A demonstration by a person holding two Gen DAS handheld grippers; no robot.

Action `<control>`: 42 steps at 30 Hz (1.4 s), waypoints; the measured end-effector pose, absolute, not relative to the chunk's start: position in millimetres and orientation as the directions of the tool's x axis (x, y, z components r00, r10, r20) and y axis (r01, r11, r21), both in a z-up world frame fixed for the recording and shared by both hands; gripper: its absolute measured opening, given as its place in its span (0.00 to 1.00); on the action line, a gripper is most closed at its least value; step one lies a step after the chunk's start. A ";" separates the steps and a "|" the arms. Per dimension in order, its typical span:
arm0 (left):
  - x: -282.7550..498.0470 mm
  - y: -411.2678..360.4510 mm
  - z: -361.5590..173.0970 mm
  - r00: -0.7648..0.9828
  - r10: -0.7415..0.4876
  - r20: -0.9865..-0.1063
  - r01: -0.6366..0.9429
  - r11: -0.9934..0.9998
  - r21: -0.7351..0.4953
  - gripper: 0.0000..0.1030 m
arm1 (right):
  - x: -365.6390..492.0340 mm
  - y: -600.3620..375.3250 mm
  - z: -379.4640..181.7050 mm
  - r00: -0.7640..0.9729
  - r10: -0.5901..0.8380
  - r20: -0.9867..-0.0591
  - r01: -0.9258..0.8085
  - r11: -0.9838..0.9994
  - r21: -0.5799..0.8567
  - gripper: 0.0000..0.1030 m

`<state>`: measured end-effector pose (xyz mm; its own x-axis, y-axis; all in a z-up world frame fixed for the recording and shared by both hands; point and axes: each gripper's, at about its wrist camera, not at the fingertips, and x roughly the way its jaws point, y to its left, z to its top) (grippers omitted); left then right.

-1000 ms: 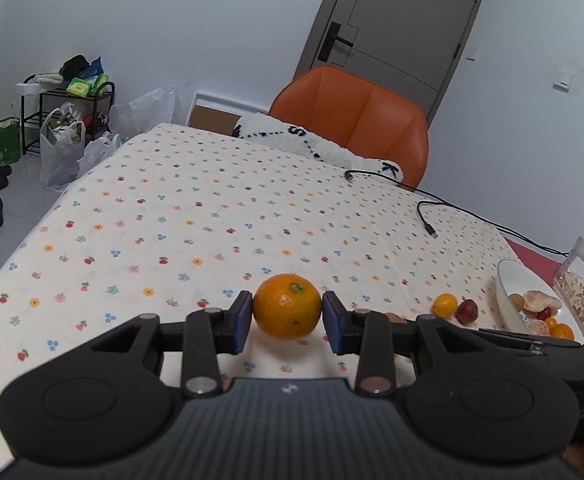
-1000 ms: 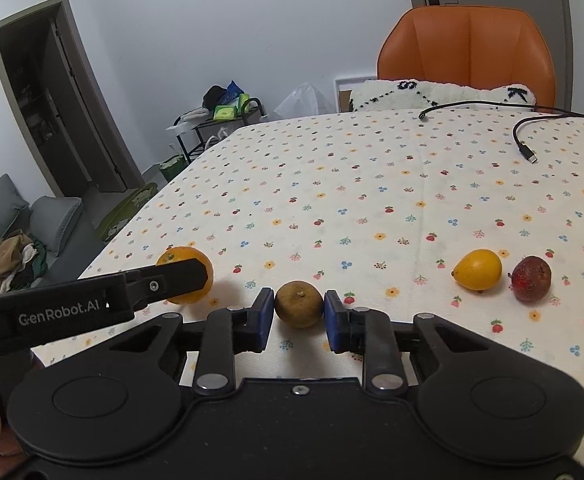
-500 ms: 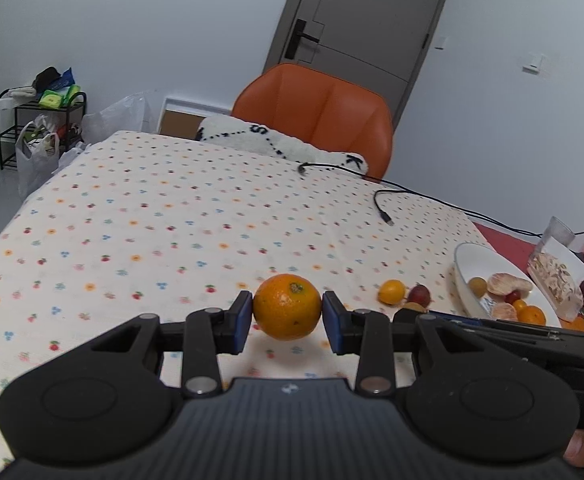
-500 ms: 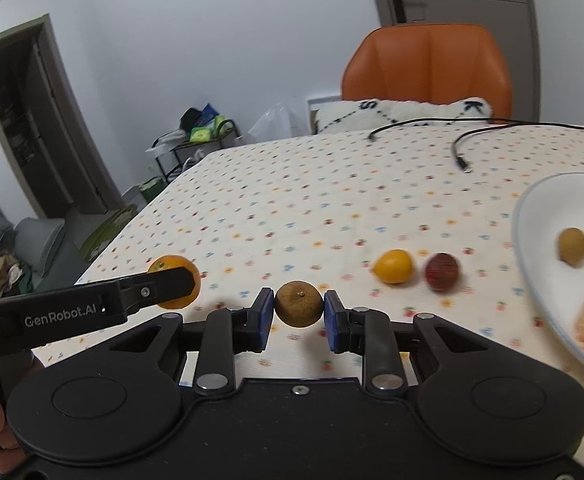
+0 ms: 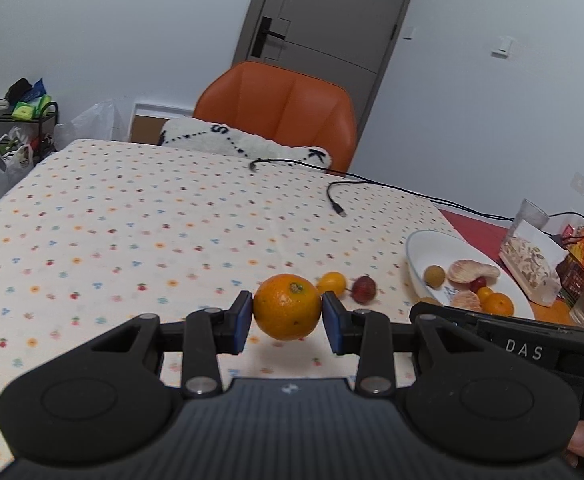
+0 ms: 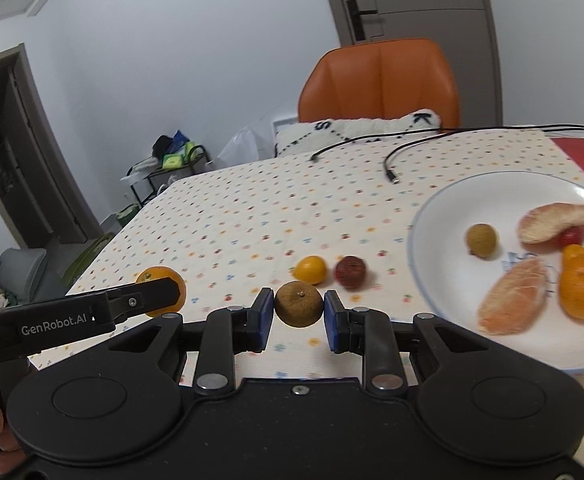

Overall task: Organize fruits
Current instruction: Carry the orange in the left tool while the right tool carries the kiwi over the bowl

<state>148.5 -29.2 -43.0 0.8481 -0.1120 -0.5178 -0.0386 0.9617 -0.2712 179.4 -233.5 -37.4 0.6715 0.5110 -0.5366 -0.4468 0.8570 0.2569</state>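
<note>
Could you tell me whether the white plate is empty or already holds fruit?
It already holds fruit: the white plate carries peeled citrus segments, a small orange and a brownish round fruit.

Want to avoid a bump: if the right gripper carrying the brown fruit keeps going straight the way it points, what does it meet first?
Probably the yellow fruit lying on the tablecloth just beyond the right gripper, with the red fruit beside it. Depth is unclear, so it may pass above both.

One plate [image 6: 432, 216], nine fruits, two cables [image 6: 408, 148], one chair [image 6: 380, 80], two grippers.
</note>
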 end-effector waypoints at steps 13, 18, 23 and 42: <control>159.1 -70.6 -40.0 0.844 -0.164 -0.511 0.030 0.965 -0.260 0.35 | 173.9 -284.9 -34.1 0.728 0.448 -0.519 -0.365 0.894 0.259 0.25; 163.5 -84.3 -38.8 0.841 -0.176 -0.512 0.048 0.966 -0.252 0.35 | 172.6 -305.2 -35.4 0.748 0.421 -0.512 -0.334 0.907 0.258 0.25; 170.1 -98.3 -37.6 0.839 -0.191 -0.509 0.070 0.966 -0.247 0.35 | 172.2 -326.7 -36.6 0.768 0.397 -0.503 -0.299 0.916 0.266 0.25; 207.1 -145.6 -39.4 0.815 -0.243 -0.526 0.139 0.963 -0.229 0.35 | 192.9 -389.4 -48.9 0.820 0.270 -0.505 -0.149 0.952 0.267 0.25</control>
